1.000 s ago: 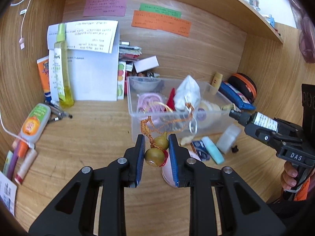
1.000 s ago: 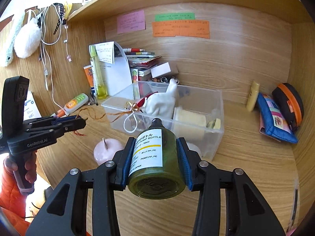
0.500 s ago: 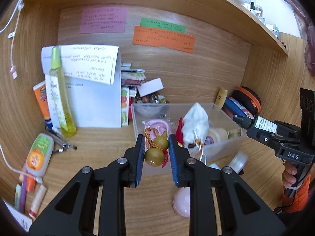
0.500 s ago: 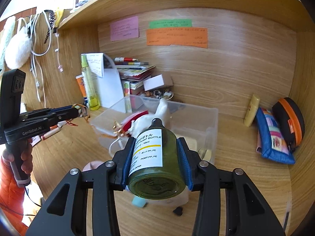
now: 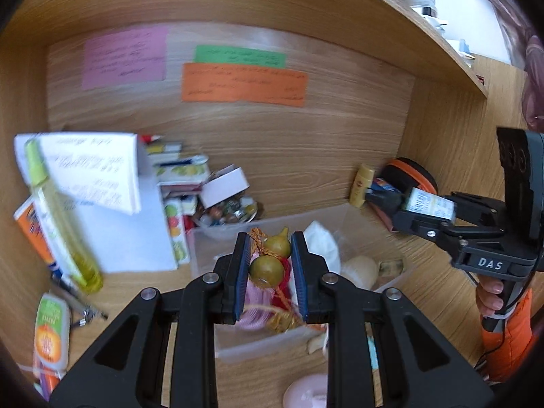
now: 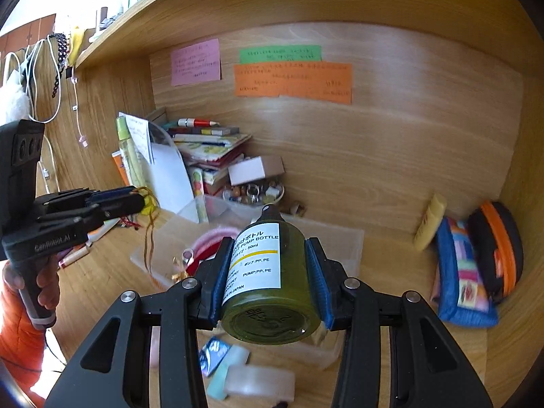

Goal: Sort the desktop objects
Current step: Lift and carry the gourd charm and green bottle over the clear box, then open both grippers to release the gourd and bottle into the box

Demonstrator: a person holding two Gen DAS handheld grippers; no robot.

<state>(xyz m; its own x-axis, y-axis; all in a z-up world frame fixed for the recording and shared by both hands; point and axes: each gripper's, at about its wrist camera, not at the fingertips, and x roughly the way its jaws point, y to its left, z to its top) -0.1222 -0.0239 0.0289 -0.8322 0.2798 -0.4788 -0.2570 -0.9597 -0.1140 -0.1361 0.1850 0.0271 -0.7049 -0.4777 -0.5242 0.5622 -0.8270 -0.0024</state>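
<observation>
While your left claw (image 5: 268, 265) grips one small olive-green gourd charm with an orange cord (image 5: 267, 265) at lower centre of its view, your right claw (image 6: 272, 268) clamps one dark green plastic pump bottle with a white label (image 6: 268, 282), lying neck-forward. Both hang above one clear plastic bin (image 6: 343, 238) on the wooden bench (image 6: 391, 261). Three paper notes are stuck on the back wall, upper centre: one pink (image 6: 196, 62), one green (image 6: 280, 54), one orange (image 6: 294, 80).
</observation>
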